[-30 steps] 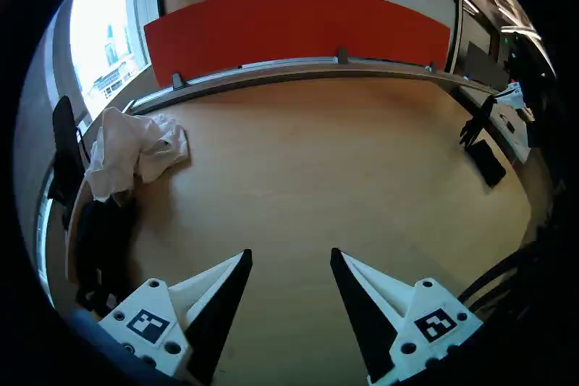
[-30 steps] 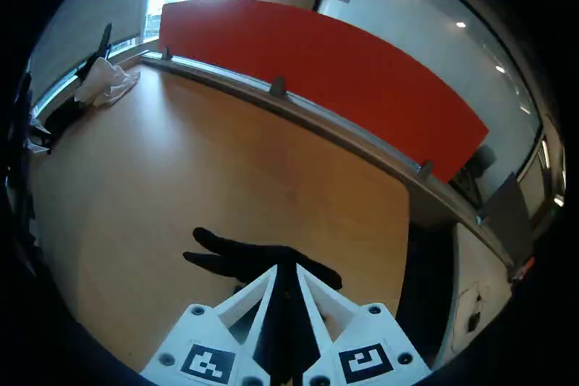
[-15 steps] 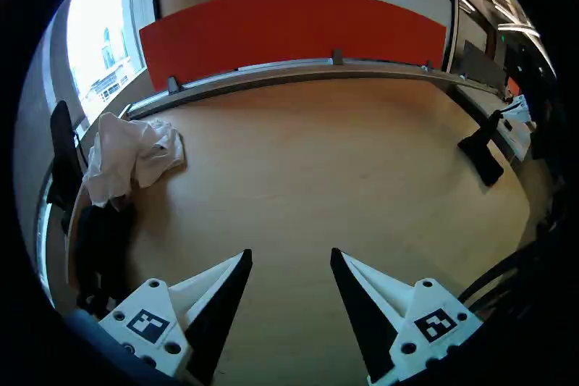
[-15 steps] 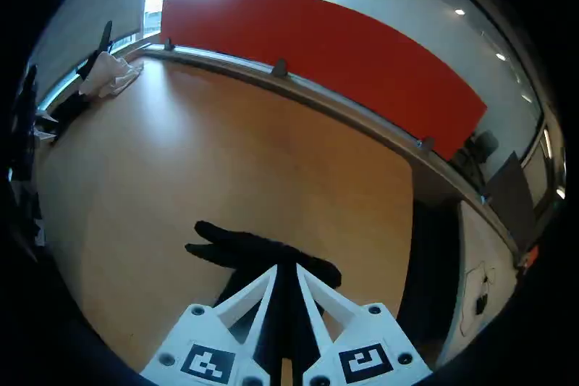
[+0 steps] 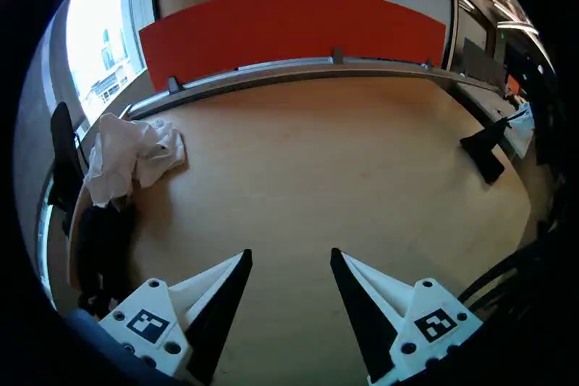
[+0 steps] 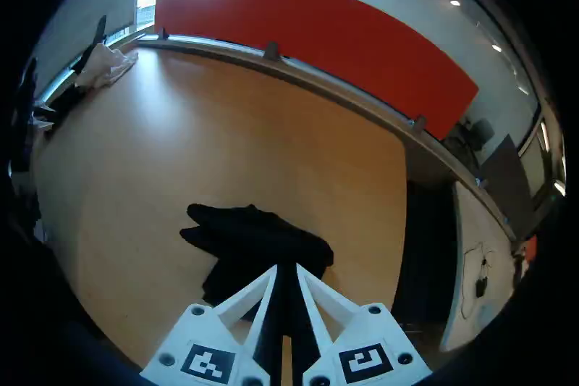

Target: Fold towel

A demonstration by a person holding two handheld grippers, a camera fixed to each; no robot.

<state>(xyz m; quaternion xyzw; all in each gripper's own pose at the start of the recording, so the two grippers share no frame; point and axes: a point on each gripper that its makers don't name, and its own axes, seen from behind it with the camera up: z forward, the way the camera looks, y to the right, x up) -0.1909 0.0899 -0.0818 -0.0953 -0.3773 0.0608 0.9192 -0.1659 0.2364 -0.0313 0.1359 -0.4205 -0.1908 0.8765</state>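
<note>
A black towel [image 6: 253, 241] lies bunched on the wooden table [image 6: 217, 140], and one end runs up between the fingers of my right gripper [image 6: 286, 270], which is shut on it. In the left gripper view the same black towel [image 5: 483, 150] sits at the table's far right, its upper end raised. My left gripper [image 5: 289, 256] hovers open over bare wood [image 5: 311, 161] near the front edge, nothing between its fingers. A crumpled white towel heap [image 5: 134, 154] rests at the table's far left corner, small and distant as the white heap [image 6: 105, 66] in the right gripper view.
A red divider panel [image 5: 289, 24] on a grey rail runs along the table's back edge. A black chair [image 5: 64, 150] and a dark item [image 5: 101, 256] stand off the table's left side. Another desk with cables [image 6: 478, 270] lies beyond the right edge.
The black towel has come down and spread wider on the table in front of my right gripper, which stays shut on it. My left gripper has barely moved.
</note>
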